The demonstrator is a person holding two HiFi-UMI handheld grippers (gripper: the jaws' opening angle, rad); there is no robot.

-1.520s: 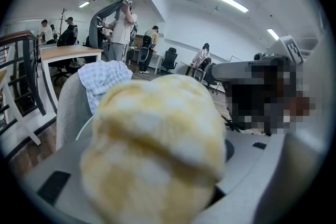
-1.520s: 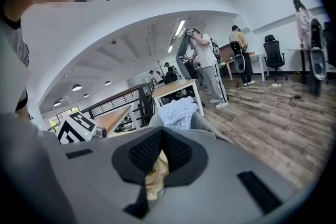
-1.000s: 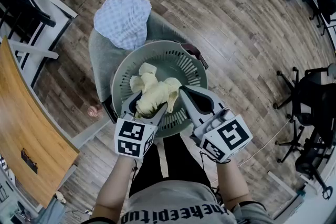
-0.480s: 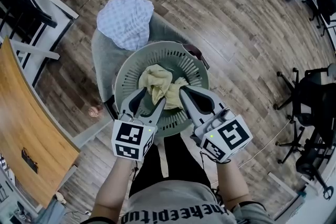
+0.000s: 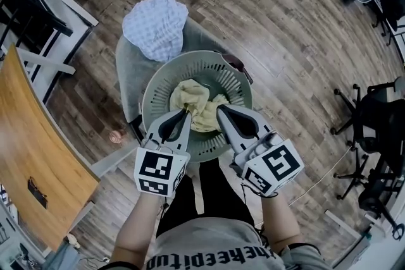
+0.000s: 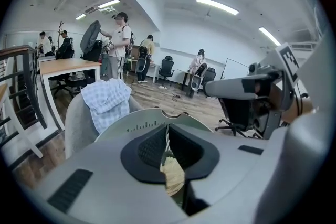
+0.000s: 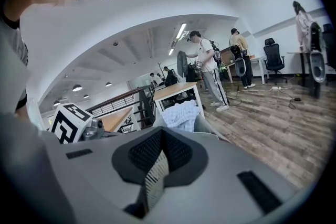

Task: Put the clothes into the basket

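A round grey-green basket [image 5: 237, 82] with a slatted wall sits in front of me on a grey chair. A pale yellow cloth [image 5: 193, 103] lies crumpled inside it and also shows below the left jaws, the yellow cloth [image 6: 173, 176]. My left gripper [image 5: 185, 114] hangs over the basket's near side. Its jaws are closing and stand together with nothing between them. My right gripper [image 5: 219, 110] is beside it over the basket, shut and empty. A blue-and-white checked cloth [image 5: 156, 22] lies draped over the chair back beyond the basket.
The grey chair [image 5: 130, 69] carries the basket. A wooden desk [image 5: 38, 155] runs along the left and black office chairs [image 5: 373, 129] stand at the right. In the left gripper view several people [image 6: 121, 44] stand far back in the room.
The yellow cloth, held up in the left jaws a second ago, has dropped into the basket. The left jaws let go, then closed, and that gripper rose a little. The right gripper stayed put.
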